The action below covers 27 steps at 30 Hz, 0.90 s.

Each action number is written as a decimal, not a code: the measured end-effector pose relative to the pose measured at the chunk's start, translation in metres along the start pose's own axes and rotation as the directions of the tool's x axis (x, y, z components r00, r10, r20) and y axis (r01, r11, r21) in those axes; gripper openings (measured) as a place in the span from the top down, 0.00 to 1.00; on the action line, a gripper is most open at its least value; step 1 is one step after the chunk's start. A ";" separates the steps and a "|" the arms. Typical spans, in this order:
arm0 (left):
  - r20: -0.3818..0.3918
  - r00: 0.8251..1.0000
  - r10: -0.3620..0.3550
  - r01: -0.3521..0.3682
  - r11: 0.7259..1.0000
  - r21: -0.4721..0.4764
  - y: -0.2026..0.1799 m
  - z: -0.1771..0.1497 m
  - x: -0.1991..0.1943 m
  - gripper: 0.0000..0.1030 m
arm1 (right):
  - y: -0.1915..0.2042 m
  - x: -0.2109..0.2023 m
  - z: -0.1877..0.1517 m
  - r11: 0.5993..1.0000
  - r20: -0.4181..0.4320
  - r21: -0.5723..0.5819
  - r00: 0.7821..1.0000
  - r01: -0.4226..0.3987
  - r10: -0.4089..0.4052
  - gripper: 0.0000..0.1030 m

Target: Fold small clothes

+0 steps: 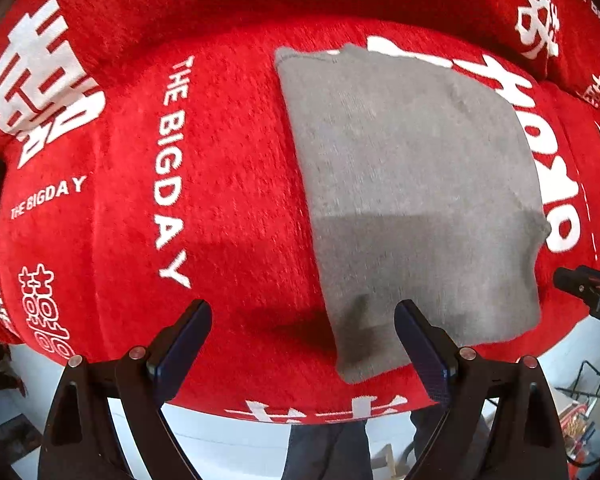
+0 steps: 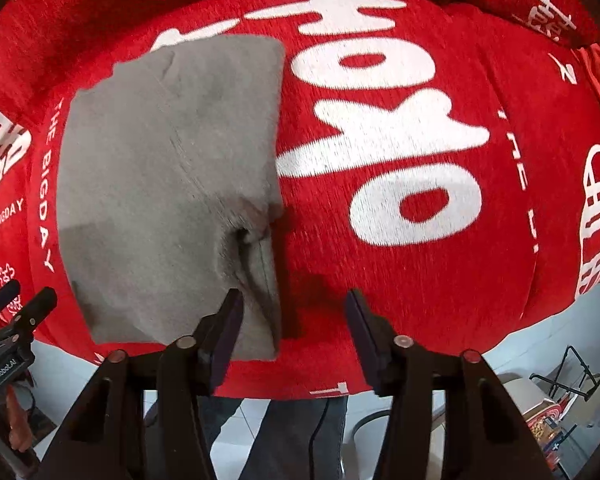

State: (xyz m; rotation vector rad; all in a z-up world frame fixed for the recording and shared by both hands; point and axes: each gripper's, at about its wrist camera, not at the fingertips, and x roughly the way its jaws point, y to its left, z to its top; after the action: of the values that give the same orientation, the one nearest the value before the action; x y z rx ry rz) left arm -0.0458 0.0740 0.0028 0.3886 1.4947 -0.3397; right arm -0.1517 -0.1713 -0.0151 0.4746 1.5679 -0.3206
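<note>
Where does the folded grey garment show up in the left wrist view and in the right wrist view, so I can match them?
Left wrist view: the grey garment lies right of centre, its near edge by the right finger of the left hand-held gripper.
Right wrist view: the garment lies left of centre, beside the right hand-held gripper.
Shared landmark: the white THE BIGDAY lettering on the red blanket, left of the garment.

Open red blanket (image 2: pixel 420 280) all around the flat grey garment (image 2: pixel 164 184).
</note>
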 end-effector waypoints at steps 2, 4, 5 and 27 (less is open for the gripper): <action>0.016 1.000 0.001 0.000 1.000 -0.024 0.002 0.004 -0.006 0.09 | 0.004 -0.007 0.003 1.000 0.016 0.000 1.000 0.003 -0.003 0.34; 0.023 1.000 -0.007 0.008 0.999 -0.046 0.003 0.007 -0.010 0.00 | 0.007 -0.015 0.007 1.000 0.037 -0.006 0.999 0.002 -0.001 0.20; 0.033 0.999 -0.027 0.029 0.998 -0.058 0.005 0.008 -0.013 0.00 | 0.009 -0.019 0.008 1.000 0.051 -0.010 0.999 -0.001 0.002 0.20; 0.095 0.995 0.006 -0.001 0.999 -0.052 -0.010 0.022 -0.038 0.00 | 0.036 -0.045 0.019 0.997 0.190 -0.049 0.981 0.058 -0.048 0.00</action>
State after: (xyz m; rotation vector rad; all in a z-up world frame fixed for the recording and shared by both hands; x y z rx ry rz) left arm -0.0331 0.0544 0.0406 0.3291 1.4066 -0.3123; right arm -0.1173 -0.1540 0.0320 0.3501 1.4026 -0.3525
